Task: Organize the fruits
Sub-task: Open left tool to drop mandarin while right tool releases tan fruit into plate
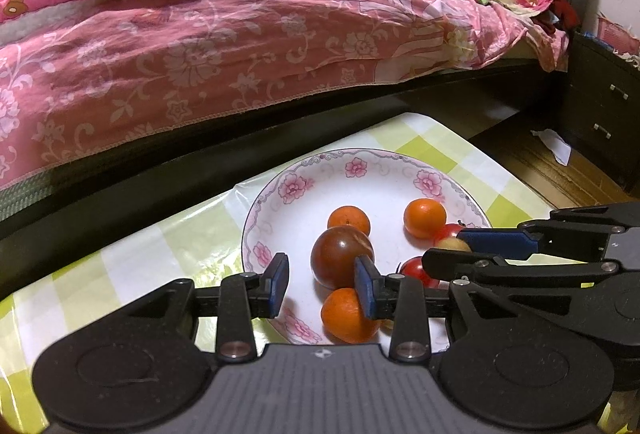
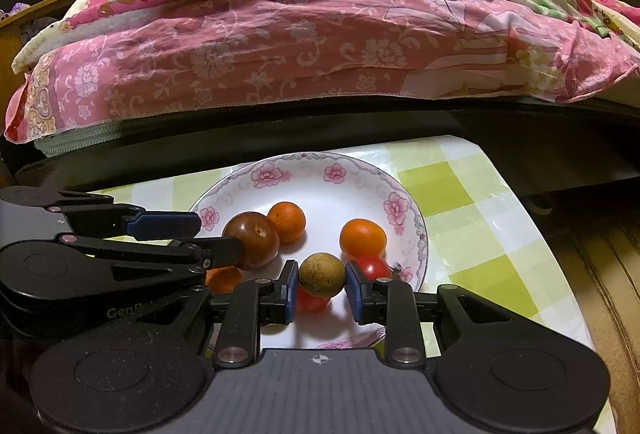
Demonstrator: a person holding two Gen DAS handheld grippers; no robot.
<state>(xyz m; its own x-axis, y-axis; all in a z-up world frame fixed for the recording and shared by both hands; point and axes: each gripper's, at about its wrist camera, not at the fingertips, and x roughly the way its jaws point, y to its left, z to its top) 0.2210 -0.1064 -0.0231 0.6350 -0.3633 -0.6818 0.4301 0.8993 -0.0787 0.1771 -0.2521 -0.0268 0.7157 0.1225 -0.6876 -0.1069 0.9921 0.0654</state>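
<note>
My right tongs (image 2: 322,288) sit low in the middle of the right wrist view, closed in on a small tan-brown fruit (image 2: 322,275); both blue pads appear to touch its sides, so I judge it gripped, just above the flowered plate (image 2: 416,230). My left tongs (image 1: 322,284) stand roughly half open in the lower middle of the left wrist view and hold nothing. A dark red-brown tomato (image 1: 340,258) lies just beyond the pad on the right of that view, with an orange fruit (image 1: 346,318) below it, partly hidden.

The rest of the fruit is all on the plate: two more small oranges toward the centre, and red cherry tomatoes near the right-hand rim, one right under the held fruit. The plate rests on the bench (image 2: 472,218) with its green checked cover, in front of the bed (image 2: 280,53).

I read this as either setting the brown fruit down or lifting it away; I cannot tell which. If placing, I need to part the pads gently over a bare patch so it does not roll off the cherry tomato. If lifting, I go straight up, clear of the left tongs close at the left.
</note>
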